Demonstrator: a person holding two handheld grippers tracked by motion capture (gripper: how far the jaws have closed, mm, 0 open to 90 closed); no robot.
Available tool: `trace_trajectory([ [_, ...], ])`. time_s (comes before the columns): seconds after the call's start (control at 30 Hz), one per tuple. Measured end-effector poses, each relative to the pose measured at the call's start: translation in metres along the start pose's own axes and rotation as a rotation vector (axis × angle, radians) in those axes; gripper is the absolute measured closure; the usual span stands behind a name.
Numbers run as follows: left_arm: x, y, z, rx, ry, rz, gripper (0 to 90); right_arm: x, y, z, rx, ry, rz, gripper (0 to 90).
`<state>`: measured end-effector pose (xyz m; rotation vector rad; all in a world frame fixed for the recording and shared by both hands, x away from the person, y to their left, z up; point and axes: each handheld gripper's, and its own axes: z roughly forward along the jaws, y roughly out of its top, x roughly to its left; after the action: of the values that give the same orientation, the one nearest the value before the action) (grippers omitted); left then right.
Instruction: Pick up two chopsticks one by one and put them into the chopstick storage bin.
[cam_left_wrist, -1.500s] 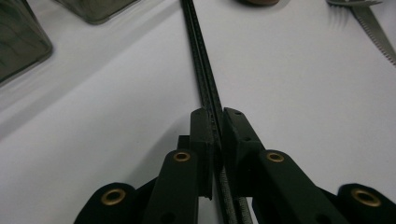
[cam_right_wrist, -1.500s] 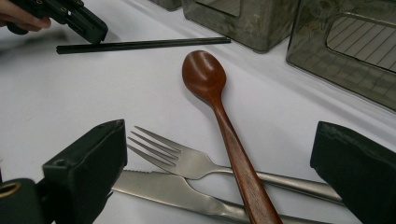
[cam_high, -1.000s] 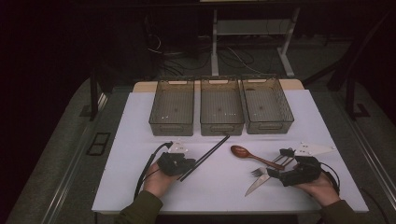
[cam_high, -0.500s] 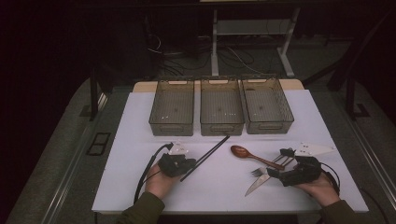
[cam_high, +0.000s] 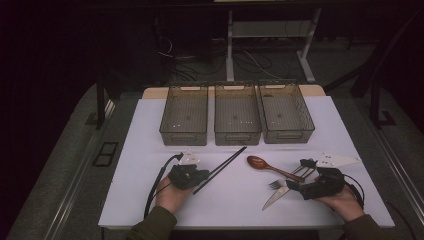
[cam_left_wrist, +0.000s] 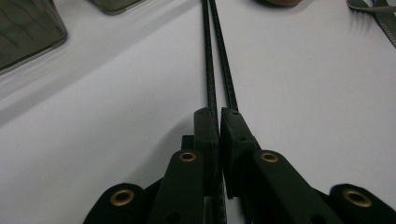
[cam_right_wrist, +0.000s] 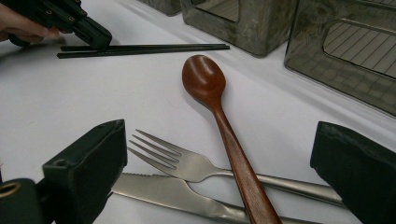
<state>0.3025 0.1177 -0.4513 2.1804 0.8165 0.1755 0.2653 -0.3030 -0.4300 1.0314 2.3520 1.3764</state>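
Note:
Two black chopsticks (cam_high: 225, 167) lie slanted on the white table (cam_high: 150, 150), and my left gripper (cam_high: 202, 175) is shut on their near ends. In the left gripper view the jaws pinch both sticks (cam_left_wrist: 217, 51), which run away from the gripper (cam_left_wrist: 219, 116). My right gripper (cam_high: 299, 174) stands open at the right. In the right gripper view its jaws (cam_right_wrist: 219, 144) straddle the handles of a brown wooden spoon (cam_right_wrist: 205, 79), a steel fork (cam_right_wrist: 173, 158) and a knife (cam_right_wrist: 159, 189).
Three grey see-through bins (cam_high: 184, 135) (cam_high: 237, 136) (cam_high: 287, 134) stand in a row at the back of the table. The spoon (cam_high: 260, 163) lies between the two grippers. Dark floor, cables and table legs lie beyond.

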Motion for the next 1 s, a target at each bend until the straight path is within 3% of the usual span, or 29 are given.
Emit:
trace_trajectory([
  [0.43, 0.003, 0.002, -0.014, -0.043, -0.012, -0.023, 85.0, 0.000, 0.000, -0.001, -0.003, -0.003, 0.005, 3.2],
  [1.0, 0.003, 0.008, -0.033, -0.070, -0.079, 0.008, 85.0, 0.000, 0.000, -0.001, -0.008, -0.002, 0.001, 3.2],
])
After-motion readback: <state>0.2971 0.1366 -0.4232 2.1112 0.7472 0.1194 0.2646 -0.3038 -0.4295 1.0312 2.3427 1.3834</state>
